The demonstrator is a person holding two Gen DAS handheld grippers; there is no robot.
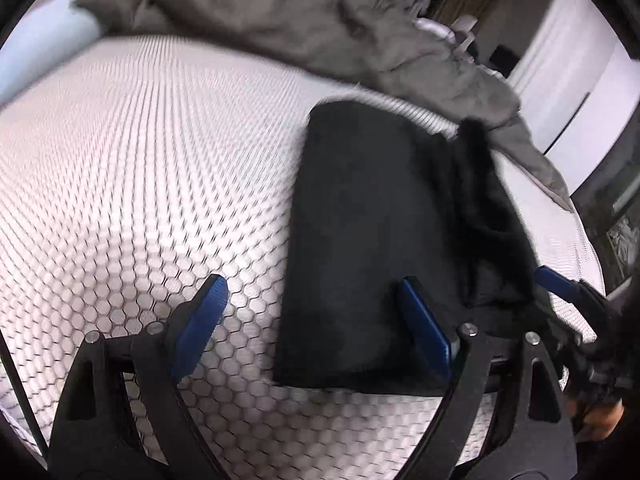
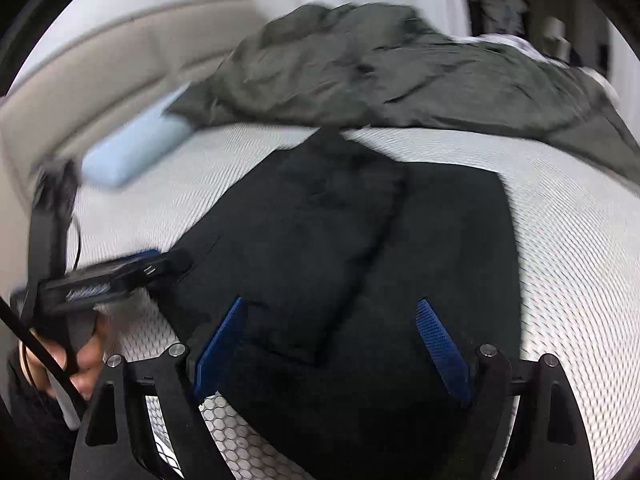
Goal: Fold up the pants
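Observation:
The black pants (image 1: 380, 208) lie folded into a thick rectangle on the white honeycomb mattress (image 1: 140, 184). My left gripper (image 1: 316, 304) hovers open low over their near left edge, one blue pad (image 1: 426, 324) above the cloth and the other above bare mattress. A looser flap of the pants (image 1: 488, 216) lies along the right side. In the right wrist view the pants (image 2: 360, 240) fill the centre, and my right gripper (image 2: 332, 340) stands open just above them with nothing pinched. The left gripper (image 2: 128, 270) appears blurred at the left, held by a hand (image 2: 90, 356).
A crumpled grey-green duvet (image 2: 380, 68) is heaped along the far side of the bed. A light blue pillow (image 2: 136, 152) lies beside it against a beige headboard (image 2: 100, 60). The mattress edge and darker room floor run along the right (image 1: 592, 208).

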